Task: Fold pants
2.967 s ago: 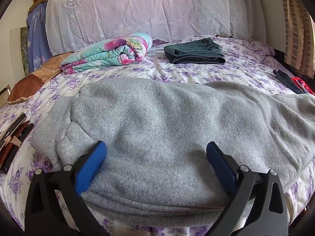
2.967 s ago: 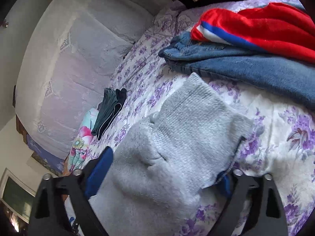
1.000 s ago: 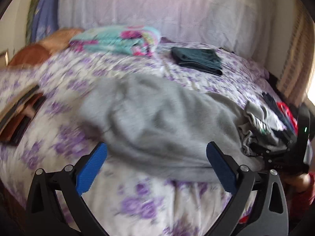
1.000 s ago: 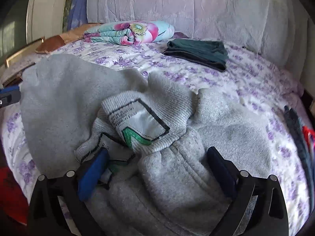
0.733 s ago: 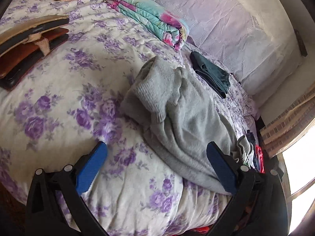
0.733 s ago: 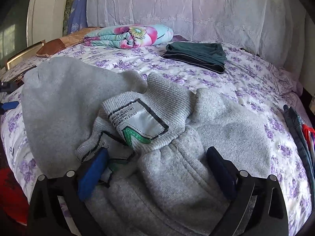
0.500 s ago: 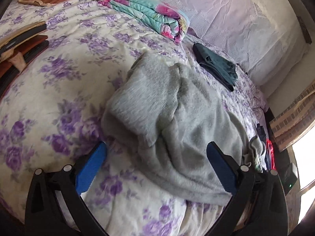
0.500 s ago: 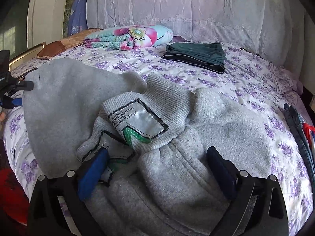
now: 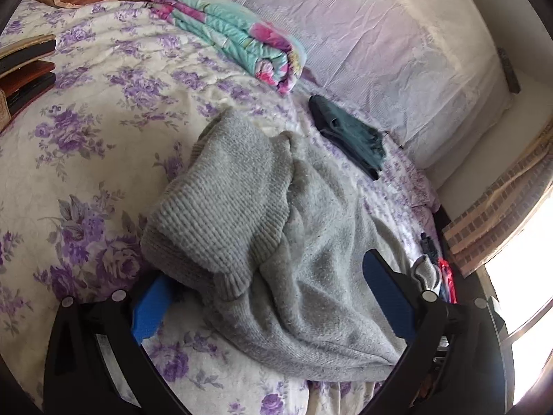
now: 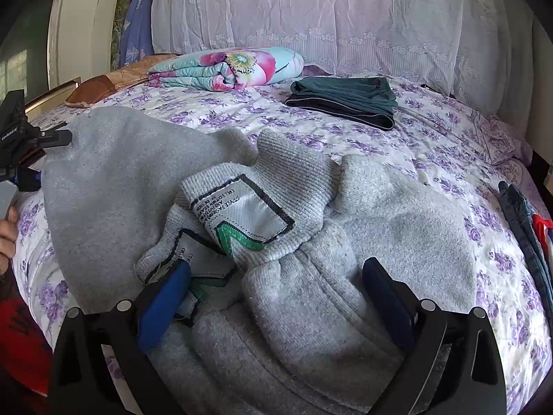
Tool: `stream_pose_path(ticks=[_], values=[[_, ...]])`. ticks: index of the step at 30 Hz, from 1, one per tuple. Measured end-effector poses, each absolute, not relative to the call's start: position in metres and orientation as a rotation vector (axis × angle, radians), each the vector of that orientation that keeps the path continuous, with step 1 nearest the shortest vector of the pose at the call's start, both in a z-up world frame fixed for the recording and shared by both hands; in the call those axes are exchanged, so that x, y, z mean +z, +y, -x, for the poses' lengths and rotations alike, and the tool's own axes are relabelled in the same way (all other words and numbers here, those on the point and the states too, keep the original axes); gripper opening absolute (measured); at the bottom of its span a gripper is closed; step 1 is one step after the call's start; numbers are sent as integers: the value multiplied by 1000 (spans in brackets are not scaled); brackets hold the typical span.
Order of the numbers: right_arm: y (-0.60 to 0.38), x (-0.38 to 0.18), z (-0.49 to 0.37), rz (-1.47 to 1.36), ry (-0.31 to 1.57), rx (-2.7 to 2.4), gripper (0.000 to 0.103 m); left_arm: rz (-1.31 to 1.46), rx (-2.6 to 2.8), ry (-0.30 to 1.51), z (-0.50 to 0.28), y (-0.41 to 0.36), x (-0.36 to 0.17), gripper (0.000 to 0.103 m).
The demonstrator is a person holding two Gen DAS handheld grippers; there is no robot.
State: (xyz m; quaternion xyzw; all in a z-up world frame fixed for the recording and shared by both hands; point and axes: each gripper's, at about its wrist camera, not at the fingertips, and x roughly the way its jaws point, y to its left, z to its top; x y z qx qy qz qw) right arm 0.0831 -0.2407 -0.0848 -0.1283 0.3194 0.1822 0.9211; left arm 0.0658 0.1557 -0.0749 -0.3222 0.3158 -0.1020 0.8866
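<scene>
The grey sweatpants (image 9: 304,249) lie crumpled near the bedspread's (image 9: 103,145) front edge, bare floral cover leftward. Left gripper (image 9: 273,297) and right gripper (image 10: 276,297) both gape wide, low over the fabric.

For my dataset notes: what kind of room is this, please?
Most likely a bedroom: a bed with a purple-flowered bedsheet, a folded floral quilt near its head, and a lace-covered headboard.

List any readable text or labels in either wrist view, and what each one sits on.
White sewn-in label on the grey pants: several printed lines, seen upside down, too small to read.
Second label, partly behind the right gripper: lettering unreadable.
Left gripper: small white print, blurred.
Left wrist view: no text.
</scene>
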Motion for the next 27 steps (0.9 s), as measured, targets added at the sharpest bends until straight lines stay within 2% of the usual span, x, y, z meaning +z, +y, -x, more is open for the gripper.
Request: stream_pose_path(ticks=[6,15,17,18,19,22,27], values=[[-242,-85,-83,264,655,374,100,580,-193,664,-69,146,-74,98],[-242,-86,-82,262,655,375,100,621,-208,643,-66,154,-75,97],[-242,-86,-82,260,654,376,100,618,-162,656,-65,155,-75,81],[-242,-86,-82,257,653,377,100,623,-137,664,-65,158,-77,64],[-242,-85,-81,252,650,380,100,646,-138,663,-64,163,-79,56],[-251,-74,-69,199,580,353,99,722,-195,651,-62,177,-85,47],[-284,-30,-44,53,407,296,100,734,-208,656,-61,176,-82,45]])
